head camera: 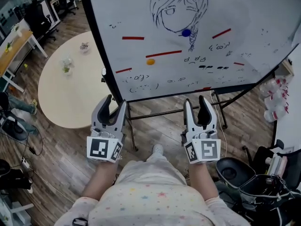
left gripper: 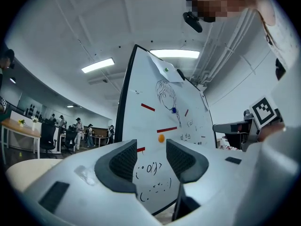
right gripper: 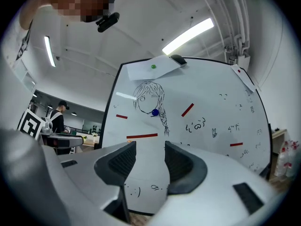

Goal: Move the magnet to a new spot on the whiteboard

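Holding my left gripper [head camera: 116, 102] and right gripper [head camera: 195, 100] low before the whiteboard [head camera: 141, 13], jaws apart and empty, I am judging the orange magnet [head camera: 150, 61] (probably light, hard, slippery) on its lower middle as best pinched across the rim.

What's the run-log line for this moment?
phase: no reach yet | left claw: open, empty | right claw: open, empty | round blue magnet, round orange magnet: on white whiteboard, untouched
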`<move>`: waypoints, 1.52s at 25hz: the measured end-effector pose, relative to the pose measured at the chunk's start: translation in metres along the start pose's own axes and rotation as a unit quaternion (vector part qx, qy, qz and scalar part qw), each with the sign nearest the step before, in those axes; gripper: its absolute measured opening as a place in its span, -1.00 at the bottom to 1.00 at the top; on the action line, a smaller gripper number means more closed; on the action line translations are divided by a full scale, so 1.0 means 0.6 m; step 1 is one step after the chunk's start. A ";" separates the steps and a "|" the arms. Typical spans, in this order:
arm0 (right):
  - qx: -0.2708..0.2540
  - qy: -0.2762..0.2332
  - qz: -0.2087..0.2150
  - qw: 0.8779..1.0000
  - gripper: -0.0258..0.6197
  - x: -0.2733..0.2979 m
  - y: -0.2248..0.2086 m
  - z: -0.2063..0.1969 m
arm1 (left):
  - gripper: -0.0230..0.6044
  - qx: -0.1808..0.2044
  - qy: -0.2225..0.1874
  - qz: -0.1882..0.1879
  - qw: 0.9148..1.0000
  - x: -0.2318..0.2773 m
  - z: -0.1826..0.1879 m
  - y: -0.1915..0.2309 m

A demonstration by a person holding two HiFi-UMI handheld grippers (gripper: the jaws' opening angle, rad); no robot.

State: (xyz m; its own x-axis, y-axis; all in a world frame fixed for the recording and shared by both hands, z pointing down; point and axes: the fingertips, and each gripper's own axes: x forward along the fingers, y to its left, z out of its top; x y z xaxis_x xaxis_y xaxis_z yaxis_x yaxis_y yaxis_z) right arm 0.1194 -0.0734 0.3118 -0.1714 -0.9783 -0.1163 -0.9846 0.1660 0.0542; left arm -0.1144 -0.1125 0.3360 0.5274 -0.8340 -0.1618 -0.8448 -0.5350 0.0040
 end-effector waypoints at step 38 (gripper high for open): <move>0.000 -0.045 0.081 0.996 -0.34 0.222 -0.057 0.066 | -0.38 0.048 -0.047 0.050 0.996 0.192 0.067 0.024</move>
State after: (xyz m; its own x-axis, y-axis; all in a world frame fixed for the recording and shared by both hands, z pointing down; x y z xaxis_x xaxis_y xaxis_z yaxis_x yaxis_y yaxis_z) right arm 0.1288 -0.2047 0.2554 -0.3306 -0.9234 -0.1949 -0.9437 0.3210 0.0798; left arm -0.0695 -0.2111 0.2780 0.4329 -0.8639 -0.2575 -0.9000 -0.4306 -0.0682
